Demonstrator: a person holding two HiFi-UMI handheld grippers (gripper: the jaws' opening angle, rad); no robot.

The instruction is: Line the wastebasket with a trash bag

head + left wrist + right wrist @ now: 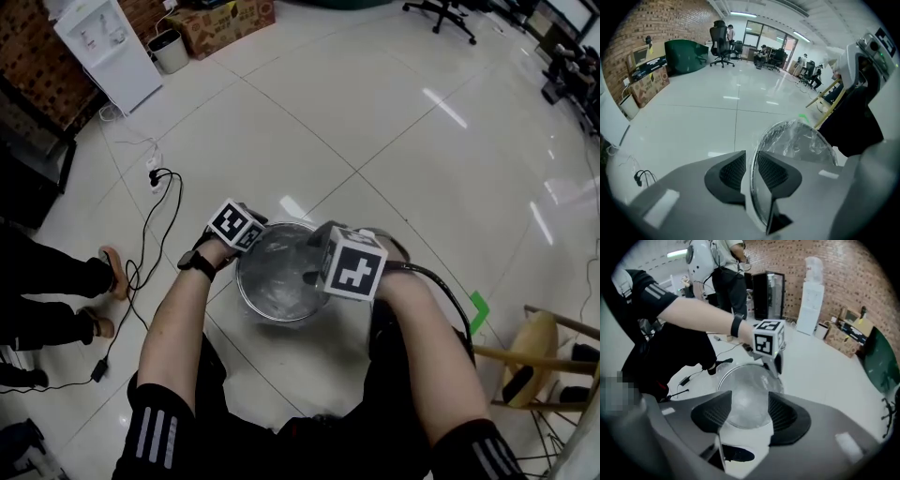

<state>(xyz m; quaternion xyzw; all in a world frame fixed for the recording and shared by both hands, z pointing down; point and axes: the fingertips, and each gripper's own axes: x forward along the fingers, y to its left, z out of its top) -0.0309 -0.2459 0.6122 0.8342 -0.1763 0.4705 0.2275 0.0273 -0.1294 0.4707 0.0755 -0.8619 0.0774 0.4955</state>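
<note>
Film of the clear thin plastic trash bag (801, 140), lying inside the round grey wastebasket (272, 320) on the floor (375, 112), looks light, soft, slippery and easy to tear; its edge at the rim seems the best hold. The left gripper (750, 171) is nearly closed, pinching that edge with the rim; the right gripper (749, 411) hangs wide open, empty, above. No writing is readable.

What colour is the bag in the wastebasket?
Clear, see-through plastic; the trash bag shows best in the left gripper view.
</note>
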